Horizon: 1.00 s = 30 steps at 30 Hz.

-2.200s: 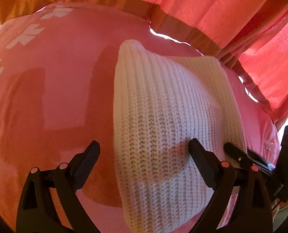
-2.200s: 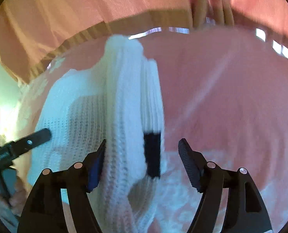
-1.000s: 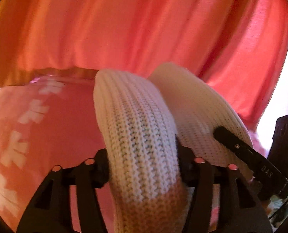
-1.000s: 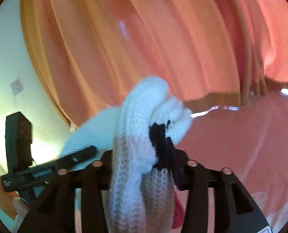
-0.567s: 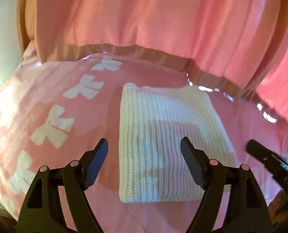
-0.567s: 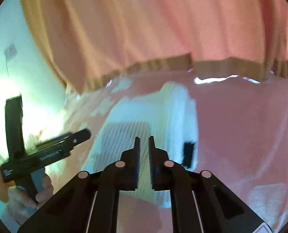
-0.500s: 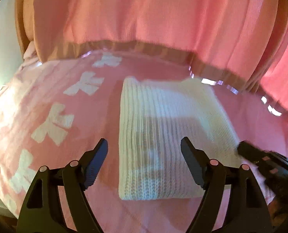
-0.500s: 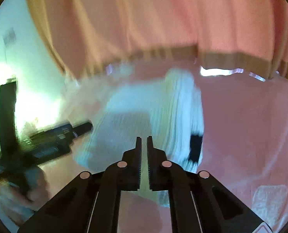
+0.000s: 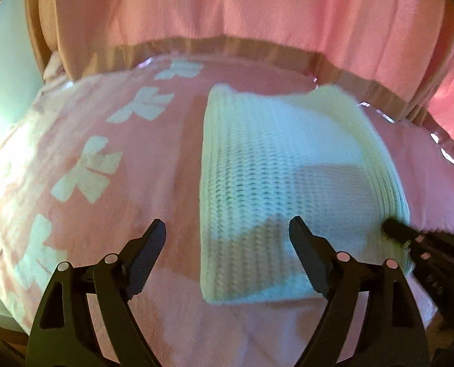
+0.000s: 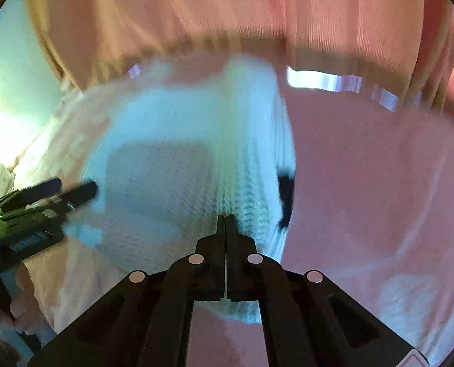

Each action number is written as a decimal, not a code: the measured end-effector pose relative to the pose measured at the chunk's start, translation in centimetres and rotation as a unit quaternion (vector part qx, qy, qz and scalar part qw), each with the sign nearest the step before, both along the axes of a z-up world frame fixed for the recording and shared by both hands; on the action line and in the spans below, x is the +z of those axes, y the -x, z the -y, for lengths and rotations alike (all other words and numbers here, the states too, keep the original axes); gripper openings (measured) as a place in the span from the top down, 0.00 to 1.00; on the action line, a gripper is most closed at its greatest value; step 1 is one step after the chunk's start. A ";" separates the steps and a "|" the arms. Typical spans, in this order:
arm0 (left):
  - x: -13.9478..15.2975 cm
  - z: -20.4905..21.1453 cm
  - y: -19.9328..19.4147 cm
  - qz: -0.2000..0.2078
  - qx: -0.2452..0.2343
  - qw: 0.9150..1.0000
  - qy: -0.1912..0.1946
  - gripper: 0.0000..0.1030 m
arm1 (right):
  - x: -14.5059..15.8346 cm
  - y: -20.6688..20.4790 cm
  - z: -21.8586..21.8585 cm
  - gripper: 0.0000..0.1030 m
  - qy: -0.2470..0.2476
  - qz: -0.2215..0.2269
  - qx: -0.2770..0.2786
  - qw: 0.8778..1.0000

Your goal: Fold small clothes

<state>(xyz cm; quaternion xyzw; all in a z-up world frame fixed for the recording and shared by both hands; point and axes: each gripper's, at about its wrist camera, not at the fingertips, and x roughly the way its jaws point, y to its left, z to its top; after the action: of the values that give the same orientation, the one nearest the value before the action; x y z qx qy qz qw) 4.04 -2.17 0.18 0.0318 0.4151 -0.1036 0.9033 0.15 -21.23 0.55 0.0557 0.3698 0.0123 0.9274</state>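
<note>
A white knit sweater point(image 9: 282, 177) lies folded into a rectangle on a pink blanket point(image 9: 153, 165) with white bow prints. My left gripper point(image 9: 227, 244) is open and empty, hovering over the sweater's near left edge. My right gripper point(image 10: 225, 223) is shut with nothing between its fingers, its tips low over the folded sweater point(image 10: 178, 171) near its right fold. A black patch point(image 10: 285, 195) shows on the sweater's right edge. The right gripper also shows in the left wrist view point(image 9: 410, 241), at the sweater's near right corner.
Pink curtains point(image 9: 257, 9) hang behind the bed's far edge. A pale wall point(image 9: 0, 46) is at the left. The left gripper appears at the left of the right wrist view point(image 10: 58, 195). Bare blanket point(image 10: 380, 183) lies right of the sweater.
Both grippers lifted and folded the sweater, then let it go; it now lies flat. The left gripper opened. The right gripper shut empty and has come down close over the sweater.
</note>
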 end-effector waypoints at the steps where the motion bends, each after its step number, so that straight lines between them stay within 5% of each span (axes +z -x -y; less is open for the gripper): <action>1: 0.5 0.1 0.4 0.010 -0.002 1.000 -0.001 0.22 | 1.4 1.2 -0.4 0.94 0.020 0.034 -0.008 0.999; 4: 1.6 0.0 2.5 0.040 -0.009 0.999 -0.009 0.18 | 3.0 3.8 -0.7 0.78 0.046 0.091 -0.035 0.994; 9: 1.4 -0.1 4.8 0.049 -0.015 0.999 -0.009 0.17 | 1.4 5.7 -0.9 0.47 0.055 0.086 -0.082 0.991; 14: 0.6 0.7 6.6 0.083 -0.018 0.996 -0.041 0.13 | -0.3 6.7 -1.2 0.45 0.066 0.075 -0.100 0.990; 22: -0.9 -0.4 8.0 0.074 0.009 0.997 -0.018 0.11 | -3.4 8.3 0.0 0.40 0.029 0.029 -0.136 0.990; 30: -1.4 0.4 9.3 0.102 0.004 0.994 -0.049 0.11 | -4.2 9.5 -0.2 0.40 0.027 0.024 -0.138 0.990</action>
<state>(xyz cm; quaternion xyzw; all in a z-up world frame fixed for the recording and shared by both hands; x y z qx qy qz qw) -5.28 -2.59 -1.24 0.0842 0.3255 -0.0757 0.9387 -9.32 -21.02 -3.62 0.0805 0.3360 -0.1243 0.9301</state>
